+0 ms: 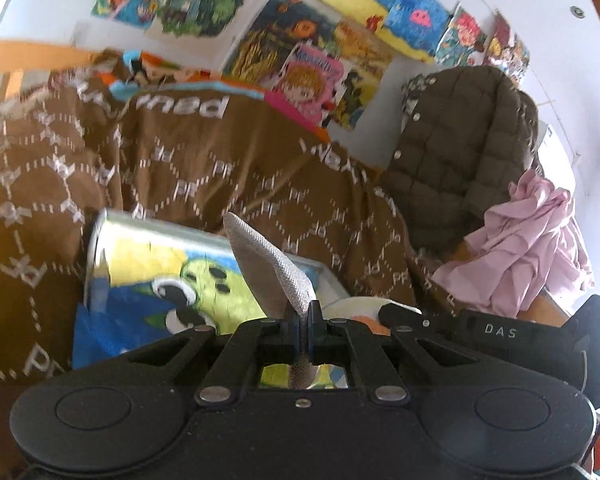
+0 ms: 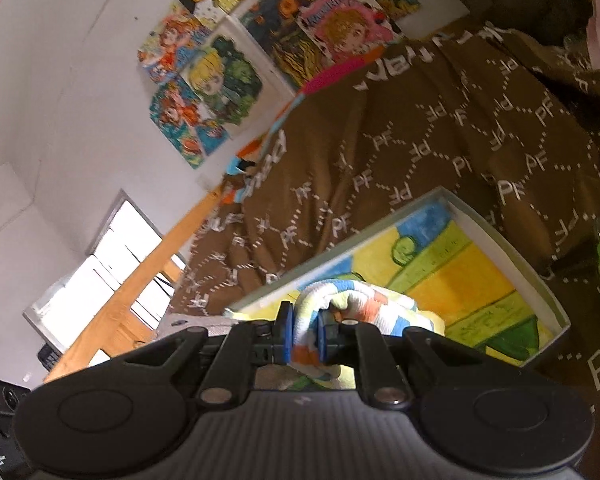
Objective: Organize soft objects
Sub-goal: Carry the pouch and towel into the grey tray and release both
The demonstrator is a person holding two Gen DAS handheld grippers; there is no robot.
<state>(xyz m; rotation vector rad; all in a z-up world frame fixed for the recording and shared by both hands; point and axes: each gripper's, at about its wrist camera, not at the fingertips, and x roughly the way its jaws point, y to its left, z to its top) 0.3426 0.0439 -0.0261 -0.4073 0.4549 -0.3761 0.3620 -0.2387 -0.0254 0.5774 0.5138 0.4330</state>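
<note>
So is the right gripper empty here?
No, the right gripper is clamped on a striped cloth above the box.

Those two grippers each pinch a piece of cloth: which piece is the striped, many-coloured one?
The striped cloth in the right gripper; the left gripper pinches a plain grey woven cloth.

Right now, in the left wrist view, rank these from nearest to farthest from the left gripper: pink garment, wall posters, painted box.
1. painted box, just below the left gripper.
2. pink garment, off to the right.
3. wall posters, at the back, above the bed.
</note>
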